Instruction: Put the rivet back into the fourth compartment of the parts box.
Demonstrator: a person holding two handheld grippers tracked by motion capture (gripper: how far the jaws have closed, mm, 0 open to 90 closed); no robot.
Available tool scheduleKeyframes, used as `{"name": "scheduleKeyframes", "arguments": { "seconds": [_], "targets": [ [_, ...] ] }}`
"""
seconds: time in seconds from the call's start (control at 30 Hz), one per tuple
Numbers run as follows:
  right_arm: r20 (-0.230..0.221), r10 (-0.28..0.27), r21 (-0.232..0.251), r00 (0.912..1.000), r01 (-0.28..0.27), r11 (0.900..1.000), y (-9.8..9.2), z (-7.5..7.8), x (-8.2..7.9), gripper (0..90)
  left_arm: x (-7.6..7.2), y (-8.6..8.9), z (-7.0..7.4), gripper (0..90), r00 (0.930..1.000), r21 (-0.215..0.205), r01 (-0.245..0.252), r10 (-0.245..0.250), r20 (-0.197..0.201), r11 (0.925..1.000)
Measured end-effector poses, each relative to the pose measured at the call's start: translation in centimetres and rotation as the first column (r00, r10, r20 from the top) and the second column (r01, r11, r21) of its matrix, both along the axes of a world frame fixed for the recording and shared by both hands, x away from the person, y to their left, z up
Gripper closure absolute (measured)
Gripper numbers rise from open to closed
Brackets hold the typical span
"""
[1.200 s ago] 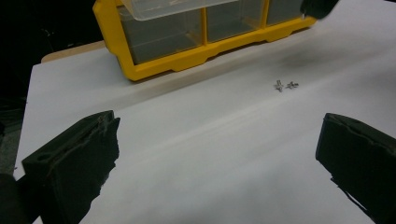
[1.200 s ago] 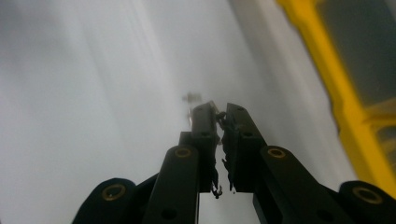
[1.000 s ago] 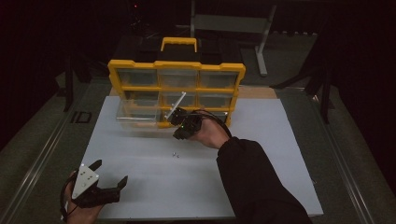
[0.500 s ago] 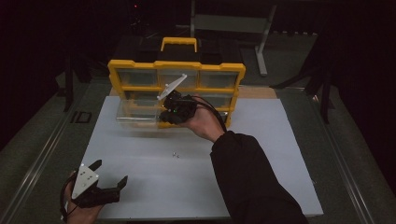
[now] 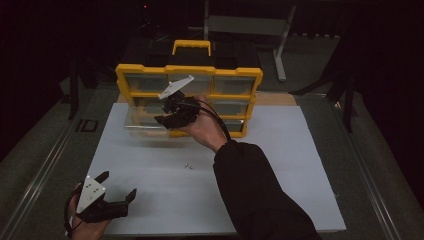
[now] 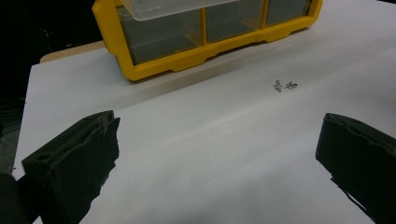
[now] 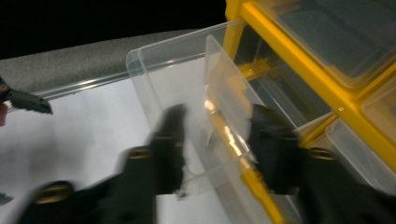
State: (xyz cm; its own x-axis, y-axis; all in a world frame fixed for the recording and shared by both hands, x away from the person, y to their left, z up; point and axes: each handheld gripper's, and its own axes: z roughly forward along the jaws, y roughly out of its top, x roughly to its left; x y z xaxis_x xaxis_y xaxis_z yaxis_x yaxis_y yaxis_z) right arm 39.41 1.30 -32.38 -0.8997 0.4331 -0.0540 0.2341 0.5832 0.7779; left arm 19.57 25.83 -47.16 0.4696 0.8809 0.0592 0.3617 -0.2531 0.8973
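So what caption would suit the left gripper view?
Open left gripper above a white board, two small screws near a yellow drawer cabinet.

Yellow plastic organiser case (image 5: 189,75) — smooth, faintly glossy frame; black plastic handle block behind it looks matt.
Clear plastic drawer (image 7: 187,88) pulled out of the case front — transparent, glossy, catching glare along its edges.
White board (image 5: 150,170) under the case — matt, smooth, paper-like.
Two small metal screws (image 6: 284,85) on the board in front of the case, bright and shiny.
Black jaw pads of the left gripper (image 6: 219,154): matt, rough-edged, rubbery.
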Motion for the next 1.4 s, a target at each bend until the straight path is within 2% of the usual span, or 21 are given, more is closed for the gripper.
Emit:
{"name": "scheduleKeyframes", "arguments": {
  "seconds": [0.03, 0.1, 0.23, 0.37, 0.57, 0.77, 0.93, 1.17, 1.4],
  "targets": [
    [0.003, 0.001, 0.005, 1.0, -0.001, 1.0, 0.0, 0.0, -0.1, 43.7, 0.0, 0.0, 0.0, 0.0, 1.0, 0.001, 0.0, 0.0, -0.001, 1.0],
    [0.016, -0.011, -0.002, 0.9998, 0.011, 1.0, -0.1, 0.0, -0.2, 38.3, 0.0, 0.0, 0.0, 0.0, 1.0, 0.001, 0.0, 0.0, 0.0, 1.0],
    [0.014, -0.011, -0.016, 0.9998, 0.011, 1.0, -0.6, 0.0, -0.4, 26.9, 0.0, 0.0, 0.0, 0.0, 1.0, 0.0, 0.001, -0.001, -0.001, 1.0],
    [0.023, -0.003, -0.053, 0.9997, 0.004, 0.999, -1.1, -0.3, -0.8, 22.6, 0.0, 0.0, 0.0, 0.0, 1.0, -0.002, -0.001, 0.001, -0.001, 1.0],
    [0.003, 0.011, -0.118, 0.9999, -0.011, 0.993, -2.0, -1.2, -1.0, 19.2, 0.0, 0.0, 0.0, 0.0, 1.0, -0.002, -0.001, 0.001, -0.003, 1.0],
    [-0.029, 0.017, -0.194, 0.9994, -0.022, 0.981, -2.5, -2.5, -0.9, 18.3, 0.0, 0.0, 0.0, 0.0, 1.0, -0.002, -0.002, 0.002, -0.003, 1.0],
    [-0.042, 0.025, -0.264, 0.9988, -0.035, 0.964, -2.4, -3.7, -1.0, 16.7, 0.0, 0.0, 0.0, 0.0, 1.0, 0.0, -0.001, 0.001, -0.004, 1.0],
    [-0.071, 0.038, -0.336, 0.9967, -0.06, 0.94, -2.5, -5.1, -1.1, 15.6, 0.0, 0.0, 0.0, 0.0, 1.0, -0.001, -0.001, 0.001, -0.003, 1.0],
    [-0.116, 0.036, -0.375, 0.9926, -0.077, 0.924, -2.9, -7.3, -1.0, 15.1, 0.0, 0.0, 0.0, 0.0, 1.0, -0.002, 0.0, 0.0, -0.003, 1.0]
  ]
}}
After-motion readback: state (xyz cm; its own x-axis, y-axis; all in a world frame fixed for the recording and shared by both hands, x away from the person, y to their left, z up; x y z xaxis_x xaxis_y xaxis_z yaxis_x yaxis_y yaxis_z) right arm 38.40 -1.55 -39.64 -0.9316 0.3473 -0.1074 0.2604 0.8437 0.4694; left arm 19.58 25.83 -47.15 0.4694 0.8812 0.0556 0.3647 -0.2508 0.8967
